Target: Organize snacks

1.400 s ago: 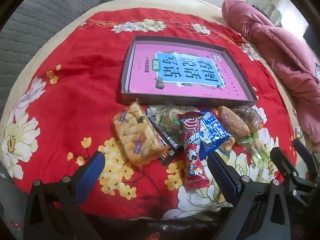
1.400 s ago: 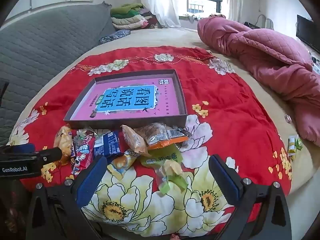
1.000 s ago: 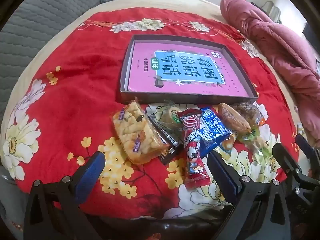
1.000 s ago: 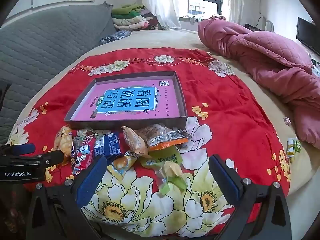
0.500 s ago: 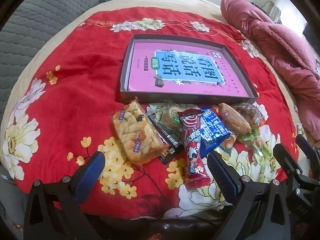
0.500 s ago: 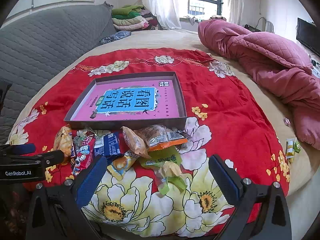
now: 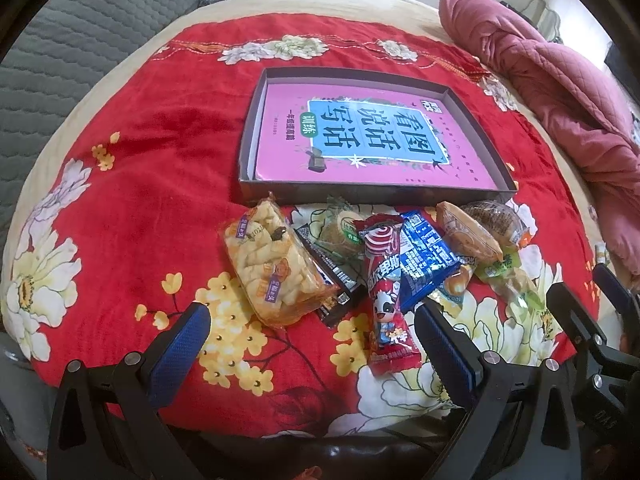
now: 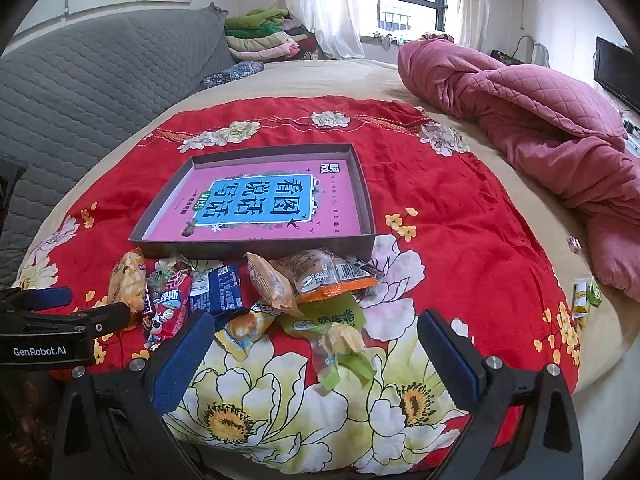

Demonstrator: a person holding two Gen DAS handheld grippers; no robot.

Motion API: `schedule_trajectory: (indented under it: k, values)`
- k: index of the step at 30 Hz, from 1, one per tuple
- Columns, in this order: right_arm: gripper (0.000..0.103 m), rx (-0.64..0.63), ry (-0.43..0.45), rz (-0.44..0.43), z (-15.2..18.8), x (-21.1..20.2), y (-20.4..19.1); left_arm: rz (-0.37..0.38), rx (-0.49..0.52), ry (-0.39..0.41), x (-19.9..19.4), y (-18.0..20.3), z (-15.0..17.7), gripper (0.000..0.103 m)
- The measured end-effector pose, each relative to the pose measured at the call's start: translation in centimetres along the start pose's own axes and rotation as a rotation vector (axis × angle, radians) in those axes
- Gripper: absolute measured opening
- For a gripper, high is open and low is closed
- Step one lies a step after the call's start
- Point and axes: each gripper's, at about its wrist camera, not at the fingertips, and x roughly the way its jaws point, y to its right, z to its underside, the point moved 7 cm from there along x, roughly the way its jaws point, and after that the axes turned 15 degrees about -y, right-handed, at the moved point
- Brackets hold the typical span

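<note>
no visible change; both views match earlier.

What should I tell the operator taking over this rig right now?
Left claw: open, empty, low over the near edge of the snack pile.
Right claw: open, empty, over the green wrappers.
Snacks lie heaped on the red cloth in front of the tray: cracker bag, red packet, blue packet, bun packs.
The tray holds only a pink book.
Done: nothing sorted.
Left: every snack.
</note>
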Motion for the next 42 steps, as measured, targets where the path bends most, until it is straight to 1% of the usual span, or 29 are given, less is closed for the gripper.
schedule_trajectory:
  k: [13,34,42]
  values:
    - [0.102,-0.003,0.002,0.0,-0.17,-0.14,0.01,-0.018,0.013,0.001,-0.19,0.23,0.23,0.102]
    - [0.102,-0.006,0.003,0.001,-0.17,-0.26,-0.09,-0.019,0.006,0.0,-0.13,0.11,0.15,0.102]
    - [0.102,-0.021,0.022,-0.007,-0.27,-0.56,-0.55,-0.016,-0.002,0.004,-0.26,-0.3,0.0,0.102]
